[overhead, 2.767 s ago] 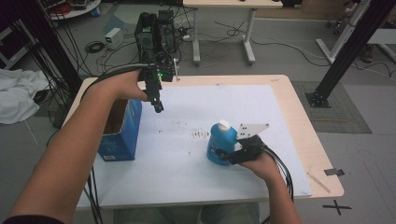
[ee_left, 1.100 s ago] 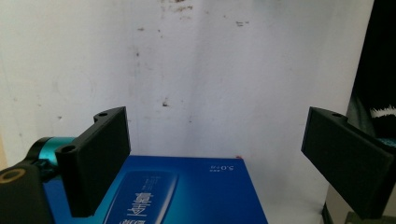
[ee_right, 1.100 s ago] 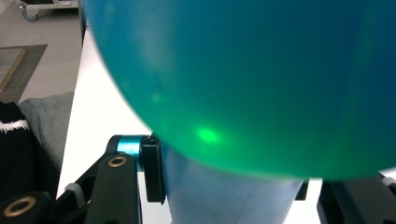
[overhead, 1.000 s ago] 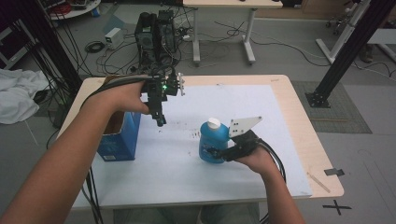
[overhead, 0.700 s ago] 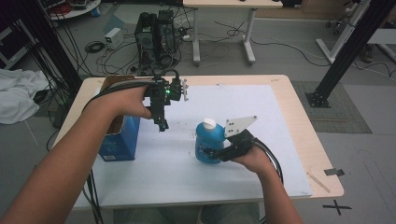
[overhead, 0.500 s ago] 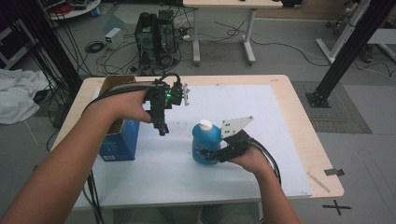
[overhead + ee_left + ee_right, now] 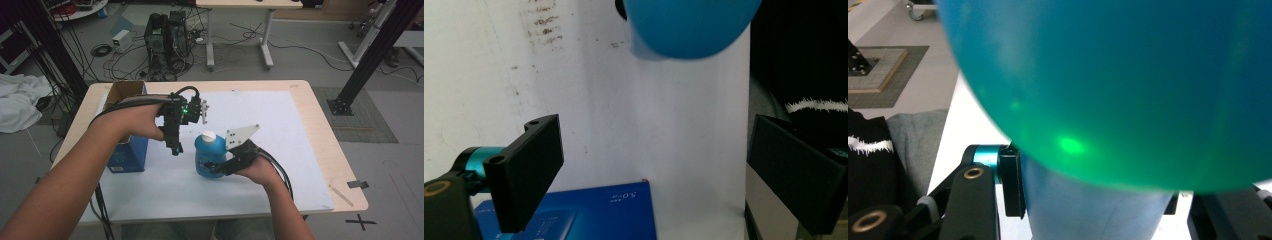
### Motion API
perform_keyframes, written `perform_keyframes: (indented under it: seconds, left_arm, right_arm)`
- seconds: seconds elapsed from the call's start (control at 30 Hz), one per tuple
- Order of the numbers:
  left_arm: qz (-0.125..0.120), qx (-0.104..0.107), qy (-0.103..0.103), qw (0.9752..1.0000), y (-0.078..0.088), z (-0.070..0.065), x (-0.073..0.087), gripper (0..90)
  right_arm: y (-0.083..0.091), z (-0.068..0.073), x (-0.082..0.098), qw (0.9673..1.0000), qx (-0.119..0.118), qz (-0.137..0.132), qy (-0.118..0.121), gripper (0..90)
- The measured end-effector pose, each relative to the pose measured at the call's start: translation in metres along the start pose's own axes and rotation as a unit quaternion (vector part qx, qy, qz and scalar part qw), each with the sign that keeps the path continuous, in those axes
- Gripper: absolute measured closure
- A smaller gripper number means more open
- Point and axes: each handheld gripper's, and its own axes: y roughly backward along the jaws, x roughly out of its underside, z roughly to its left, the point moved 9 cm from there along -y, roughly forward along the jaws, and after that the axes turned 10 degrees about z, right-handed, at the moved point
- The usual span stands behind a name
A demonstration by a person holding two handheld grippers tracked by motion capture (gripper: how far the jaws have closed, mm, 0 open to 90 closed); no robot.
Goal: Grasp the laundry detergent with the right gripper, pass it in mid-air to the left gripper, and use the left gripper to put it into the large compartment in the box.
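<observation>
A blue bottle [image 7: 209, 157] with a white cap [image 7: 208, 135] is held near the middle of the white mat [image 7: 260, 120]. My right gripper [image 7: 218, 166] is shut on its lower body from the right. In the right gripper view the bottle [image 7: 1108, 85] bulges close to the camera between the two jaws. My left gripper [image 7: 175, 146] hangs just left of the bottle, pointing down, apart from it. In the left gripper view the left gripper [image 7: 654, 172] is open wide with nothing between its fingers, and the bottle [image 7: 689, 25] is at the top edge.
A blue box [image 7: 126, 150] with an open cardboard top stands at the table's left side, also seen as the blue box [image 7: 574, 215] under the left jaws. A computer tower [image 7: 167, 35], cables and a second table [image 7: 240, 20] lie beyond the far edge.
My right gripper has carried the bottle leftward toward the table's middle. My left gripper has moved right and toward the bottle, from above the box.
</observation>
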Motion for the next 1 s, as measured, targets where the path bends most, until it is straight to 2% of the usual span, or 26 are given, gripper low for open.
perform_keyframes:
  seconds: [0.07, 0.13, 0.2, 0.27, 0.3, 0.37, 0.4, 0.43, 0.47, 0.53, 0.6, 0.63, 0.67, 0.73, 0.77, 0.8, 0.83, 0.87, 0.9, 0.97, 1.0]
  left_arm:
    - [0.002, -0.004, 0.0, 1.0, 0.001, -0.002, -0.001, 8.0]
    - [0.001, 0.003, 0.004, 1.0, 0.001, -0.006, -0.002, 8.0]
    - [0.001, -0.005, 0.001, 1.0, 0.002, -0.006, -0.002, 8.0]
    - [0.0, 0.002, 0.003, 1.0, 0.002, -0.009, -0.003, 8.0]
    - [0.001, 0.004, 0.003, 1.0, 0.001, -0.01, -0.004, 8.0]
    - [0.001, -0.001, -0.003, 1.0, 0.0, -0.011, -0.006, 8.0]
    - [0.001, 0.006, 0.003, 1.0, -0.001, -0.014, -0.006, 8.0]
    - [0.001, 0.0, -0.005, 1.0, -0.002, -0.012, -0.008, 8.0]
    - [0.0, 0.007, -0.001, 1.0, -0.003, -0.014, -0.009, 8.0]
    - [-0.001, 0.005, -0.008, 1.0, -0.004, -0.014, -0.011, 8.0]
    - [0.0, 0.008, -0.004, 1.0, -0.006, -0.016, -0.013, 7.9]
    - [0.0, 0.005, -0.011, 0.9999, -0.006, -0.015, -0.014, 8.0]
    - [0.001, 0.009, -0.004, 0.9999, -0.007, -0.017, -0.015, 8.0]
    - [0.004, 0.011, -0.007, 0.9999, -0.009, -0.018, -0.017, 8.0]
    - [0.004, 0.011, -0.01, 0.9999, -0.009, -0.018, -0.018, 8.0]
    - [0.004, 0.005, -0.017, 0.9998, -0.009, -0.017, -0.019, 7.9]
    - [0.006, 0.01, -0.012, 0.9999, -0.01, -0.019, -0.019, 8.0]
    - [0.005, 0.006, -0.021, 0.9997, -0.01, -0.017, -0.021, 8.0]
    - [0.005, 0.011, -0.014, 0.9998, -0.01, -0.019, -0.021, 8.0]
    - [0.005, 0.009, -0.017, 0.9998, -0.01, -0.019, -0.022, 8.0]
    - [0.006, 0.003, -0.024, 0.9997, -0.01, -0.018, -0.023, 8.0]
  right_arm:
    - [-0.003, 0.001, -0.004, 1.0, -0.003, -0.003, 0.0, 45.3]
    - [-0.005, 0.004, -0.007, 0.9999, -0.013, 0.002, 0.002, 45.3]
    - [-0.009, 0.002, -0.011, 0.9999, -0.006, -0.006, 0.013, 45.3]
    - [-0.013, 0.001, -0.013, 0.9996, -0.003, -0.008, 0.027, 45.2]
    - [-0.014, 0.003, -0.015, 0.9998, -0.01, -0.007, 0.019, 45.3]
    - [-0.016, 0.004, -0.016, 0.9996, -0.012, -0.007, 0.023, 45.3]
    - [-0.018, 0.005, -0.017, 0.9996, -0.015, -0.006, 0.022, 45.3]
    - [-0.019, 0.004, -0.019, 0.9992, -0.016, -0.01, 0.034, 45.2]
    - [-0.02, 0.005, -0.019, 0.9995, -0.017, -0.004, 0.025, 45.3]
    - [-0.022, 0.006, -0.02, 0.9995, -0.02, -0.002, 0.025, 45.3]
    - [-0.025, 0.006, -0.022, 0.9995, -0.02, 0.0, 0.024, 45.3]
    - [-0.027, 0.007, -0.022, 0.9995, -0.021, 0.002, 0.023, 45.3]
    - [-0.027, 0.008, -0.023, 0.9995, -0.025, 0.004, 0.02, 45.3]
    - [-0.029, 0.007, -0.025, 0.9994, -0.021, 0.003, 0.028, 45.3]
    - [-0.028, 0.009, -0.026, 0.9994, -0.028, 0.005, 0.022, 45.3]
    - [-0.028, 0.012, -0.027, 0.9993, -0.036, 0.002, 0.014, 45.3]
    - [-0.028, 0.011, -0.028, 0.9992, -0.036, 0.0, 0.021, 45.3]
    - [-0.029, 0.011, -0.029, 0.9991, -0.036, -0.001, 0.021, 45.3]
    - [-0.029, 0.011, -0.03, 0.9991, -0.037, -0.001, 0.021, 45.3]
    - [-0.029, 0.013, -0.031, 0.999, -0.039, -0.004, 0.019, 45.3]
    - [-0.03, 0.013, -0.032, 0.9994, -0.032, -0.004, 0.01, 45.3]
